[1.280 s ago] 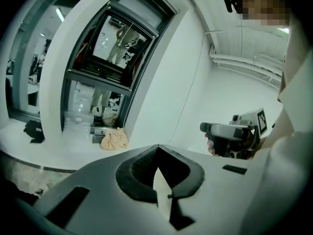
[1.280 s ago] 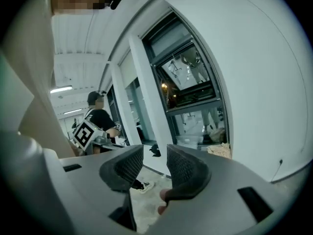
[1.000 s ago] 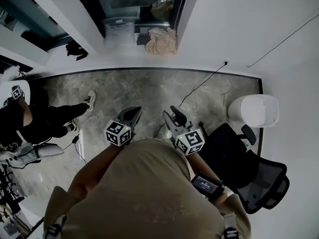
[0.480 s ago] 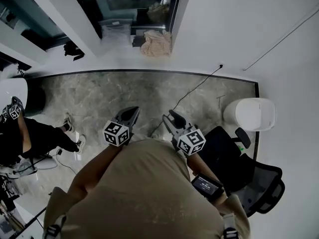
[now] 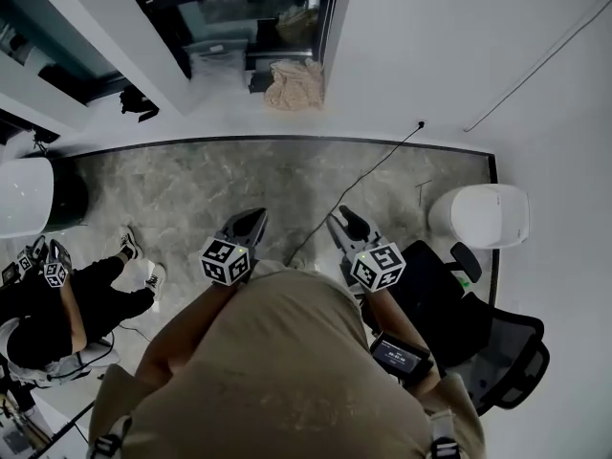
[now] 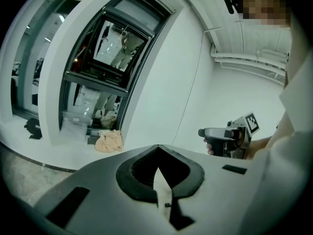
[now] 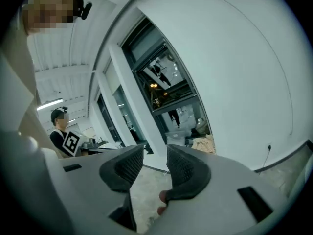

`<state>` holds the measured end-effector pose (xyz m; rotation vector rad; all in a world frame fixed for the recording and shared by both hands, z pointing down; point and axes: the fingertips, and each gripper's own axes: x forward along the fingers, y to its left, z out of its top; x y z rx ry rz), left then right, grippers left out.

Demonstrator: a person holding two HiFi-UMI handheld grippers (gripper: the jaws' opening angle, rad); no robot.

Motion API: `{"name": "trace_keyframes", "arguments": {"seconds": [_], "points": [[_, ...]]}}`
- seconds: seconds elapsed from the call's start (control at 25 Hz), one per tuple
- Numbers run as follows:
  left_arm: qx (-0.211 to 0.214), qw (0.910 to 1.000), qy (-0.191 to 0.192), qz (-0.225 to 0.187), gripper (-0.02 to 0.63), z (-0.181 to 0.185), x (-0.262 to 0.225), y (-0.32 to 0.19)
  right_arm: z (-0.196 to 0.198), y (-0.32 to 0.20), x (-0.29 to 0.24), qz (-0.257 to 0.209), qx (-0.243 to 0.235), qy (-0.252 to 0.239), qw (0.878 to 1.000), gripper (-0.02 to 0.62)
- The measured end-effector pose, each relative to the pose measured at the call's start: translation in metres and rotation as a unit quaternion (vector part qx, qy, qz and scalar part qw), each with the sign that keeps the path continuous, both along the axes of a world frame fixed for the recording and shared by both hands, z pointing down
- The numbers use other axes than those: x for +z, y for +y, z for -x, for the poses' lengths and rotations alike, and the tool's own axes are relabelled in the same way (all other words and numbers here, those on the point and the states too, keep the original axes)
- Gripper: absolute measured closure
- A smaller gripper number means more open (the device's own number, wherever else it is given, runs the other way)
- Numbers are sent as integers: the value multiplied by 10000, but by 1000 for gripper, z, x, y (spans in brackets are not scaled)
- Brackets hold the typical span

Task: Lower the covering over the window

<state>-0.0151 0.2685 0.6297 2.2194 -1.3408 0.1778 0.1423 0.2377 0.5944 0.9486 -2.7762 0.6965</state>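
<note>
Grey stone floor [image 5: 239, 175], me standing mid-way, both tools out front. Far left edge: a seated person [image 5: 57, 314], not involved. Left gripper [image 5: 251, 220] is fully closed, nothing in it. Window [image 5: 249, 17] sits in the white wall past the floor's far edge, ahead and a bit left, with a beige cloth [image 5: 295, 84] bunched at its foot. Can't pick out the covering itself. My guess: it's rolled up at the frame's top. Right gripper [image 5: 344, 220] stands wide, empty. Thin line [image 5: 535, 65] slants across the wall at right. Pull cord or cable, can't tell. Expect light, soft fabric, so I'd grab the stiff bottom rail or a cord and pinch firmly. A thin cord may slip.
</note>
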Motion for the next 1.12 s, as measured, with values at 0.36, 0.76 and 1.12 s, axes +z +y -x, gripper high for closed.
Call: {"name": "trace_keyframes", "arguments": {"seconds": [0.36, 0.76, 1.12], "points": [[25, 10000, -40, -43, 594, -9, -1, -4, -30, -19, 9, -44, 333, 218, 9992, 445], [48, 10000, -65, -36, 594, -22, 3, -13, -42, 2, 38, 273, 48, 545, 9981, 443], [78, 9999, -78, -55, 594, -26, 5, -15, -46, -10, 35, 216, 150, 612, 9978, 443]]}}
